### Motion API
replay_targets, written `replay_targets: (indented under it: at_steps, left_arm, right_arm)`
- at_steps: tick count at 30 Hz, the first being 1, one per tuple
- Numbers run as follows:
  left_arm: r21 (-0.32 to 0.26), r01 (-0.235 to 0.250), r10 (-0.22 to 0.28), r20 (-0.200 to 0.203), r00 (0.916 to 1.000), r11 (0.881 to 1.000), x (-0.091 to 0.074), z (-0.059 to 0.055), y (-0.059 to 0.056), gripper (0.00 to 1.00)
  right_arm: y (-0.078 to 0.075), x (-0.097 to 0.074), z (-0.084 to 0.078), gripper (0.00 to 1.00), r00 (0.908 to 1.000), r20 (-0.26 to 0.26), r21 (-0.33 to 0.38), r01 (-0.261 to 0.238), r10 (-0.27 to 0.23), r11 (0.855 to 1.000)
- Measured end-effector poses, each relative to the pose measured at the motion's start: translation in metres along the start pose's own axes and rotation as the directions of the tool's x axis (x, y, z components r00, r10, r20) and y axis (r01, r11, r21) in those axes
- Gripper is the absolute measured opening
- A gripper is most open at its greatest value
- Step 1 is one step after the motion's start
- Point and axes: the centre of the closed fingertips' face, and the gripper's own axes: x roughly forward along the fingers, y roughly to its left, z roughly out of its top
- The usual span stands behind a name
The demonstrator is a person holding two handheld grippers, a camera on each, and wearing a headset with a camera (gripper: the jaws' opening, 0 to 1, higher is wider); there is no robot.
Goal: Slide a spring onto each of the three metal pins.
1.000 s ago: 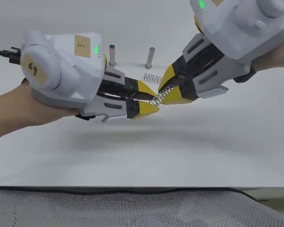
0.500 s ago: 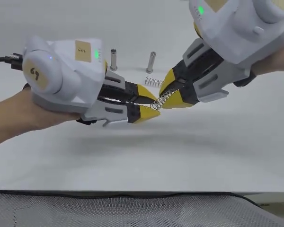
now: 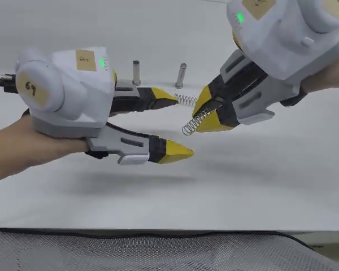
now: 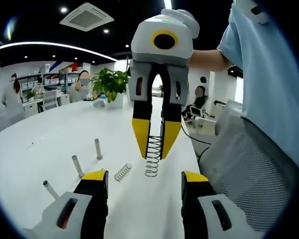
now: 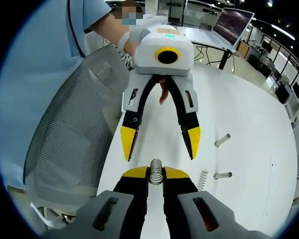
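One spring, top hidden, pinched in right gripper jaws; left gripper jaws spread.

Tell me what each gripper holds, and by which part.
The right gripper pinches a spring by one end; the other end juts free past the jaw tips. The left gripper is open and holds nothing.

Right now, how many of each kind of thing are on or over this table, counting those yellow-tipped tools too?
Springs: 2, the held spring and the loose spring
Metal pins: 3
Grippers: 2, the left gripper and the right gripper
Total: 7
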Motion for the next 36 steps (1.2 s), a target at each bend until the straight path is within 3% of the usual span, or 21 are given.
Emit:
replay_targets:
  at_steps: [9, 16, 23, 36]
  left_arm:
    - [-0.057, -0.075, 0.076, 0.02, 0.9969, 0.996, -0.013, -0.007, 0.009, 0.79]
    - [-0.094, -0.146, 0.149, 0.022, 0.9886, 0.985, -0.028, -0.014, 0.018, 0.93]
    - [-0.122, -0.2, 0.203, 0.012, 0.979, 0.972, -0.04, -0.02, 0.027, 0.98]
    - [-0.16, -0.317, 0.32, -0.008, 0.9474, 0.935, -0.072, -0.034, 0.043, 0.98]
  right_arm:
    - [0.0, 0.001, 0.0, 0.07, 1.0, -0.001, -0.001, -0.001, 0.001, 1.0]
    - [0.0, 0.003, 0.0, 0.07, 1.0, -0.004, -0.009, -0.008, 0.008, 1.0]
    - [-0.001, 0.005, 0.0, 0.07, 0.9999, -0.006, -0.015, -0.014, 0.014, 1.0]
    - [-0.004, 0.004, 0.003, 0.07, 0.9997, -0.015, -0.033, -0.022, 0.021, 0.999]
